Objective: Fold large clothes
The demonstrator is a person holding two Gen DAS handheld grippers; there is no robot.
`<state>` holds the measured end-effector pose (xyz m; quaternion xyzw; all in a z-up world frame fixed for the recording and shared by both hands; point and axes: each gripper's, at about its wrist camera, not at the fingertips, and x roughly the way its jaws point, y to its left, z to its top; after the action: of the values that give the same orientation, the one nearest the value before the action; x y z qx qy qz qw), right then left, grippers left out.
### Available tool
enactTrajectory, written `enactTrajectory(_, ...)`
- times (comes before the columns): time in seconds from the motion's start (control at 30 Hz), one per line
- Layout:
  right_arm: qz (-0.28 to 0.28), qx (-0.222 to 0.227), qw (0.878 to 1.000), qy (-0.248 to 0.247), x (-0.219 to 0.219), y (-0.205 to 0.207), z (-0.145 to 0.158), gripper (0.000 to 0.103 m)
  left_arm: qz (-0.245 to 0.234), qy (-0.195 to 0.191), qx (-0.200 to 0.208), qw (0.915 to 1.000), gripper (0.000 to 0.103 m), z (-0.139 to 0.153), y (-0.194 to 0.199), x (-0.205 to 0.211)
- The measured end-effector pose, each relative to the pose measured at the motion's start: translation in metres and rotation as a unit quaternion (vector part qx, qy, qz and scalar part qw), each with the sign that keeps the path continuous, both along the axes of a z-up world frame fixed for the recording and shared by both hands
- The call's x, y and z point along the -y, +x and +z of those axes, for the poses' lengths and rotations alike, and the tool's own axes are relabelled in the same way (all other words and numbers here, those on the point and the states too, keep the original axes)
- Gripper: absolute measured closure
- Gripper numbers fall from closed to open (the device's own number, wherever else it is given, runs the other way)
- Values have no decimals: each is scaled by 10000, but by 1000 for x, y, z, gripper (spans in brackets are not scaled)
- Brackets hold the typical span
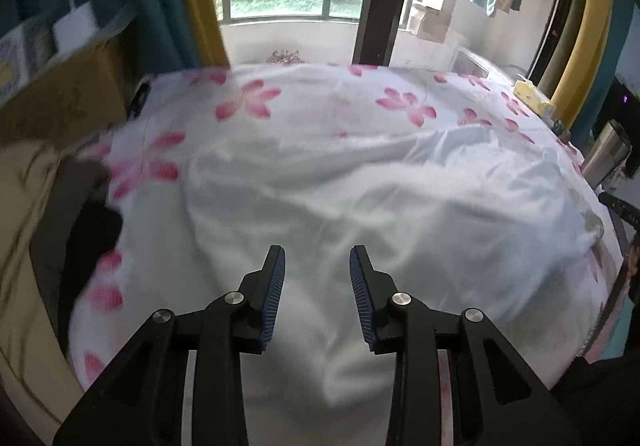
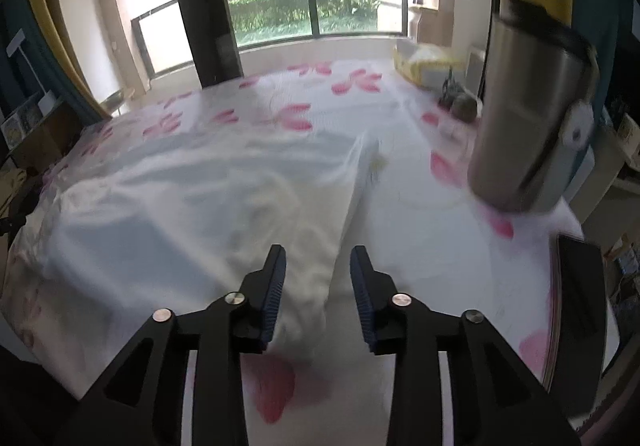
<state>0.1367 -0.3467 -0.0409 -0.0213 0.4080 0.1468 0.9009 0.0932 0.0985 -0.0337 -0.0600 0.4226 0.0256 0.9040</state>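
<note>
Both tongs, left tongs (image 1: 317,258) and right tongs (image 2: 318,258), stood parted and empty just above the rumpled white garment (image 1: 320,198), which sprawled across the pink-flowered bedsheet (image 1: 248,102), its right edge running lengthwise away beneath the right pair.

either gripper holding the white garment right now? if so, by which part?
Neither. Left gripper and right gripper both stand open above the white garment, which lies on the floral sheet; no cloth is pinched.

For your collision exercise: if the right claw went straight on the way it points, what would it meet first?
Probably the white garment on the floral sheet; its edge lies between the open right claw. Depth is unclear.
</note>
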Motion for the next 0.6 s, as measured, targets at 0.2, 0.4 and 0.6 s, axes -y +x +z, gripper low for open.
enactTrajectory(0.2, 193, 20, 9997, 149, -21, 32, -1, 68, -274, 250, 64, 9993, 67, 12, 53, 9)
enactTrajectory(0.4, 421, -10, 9983, 406, -47, 64, -10, 68, -508, 194, -190, 9983, 67, -11, 121, 14)
enactTrajectory(0.6, 691, -57, 9949, 735, -71, 86, -14, 68, -719, 476, -507, 9950, 67, -34, 173, 19)
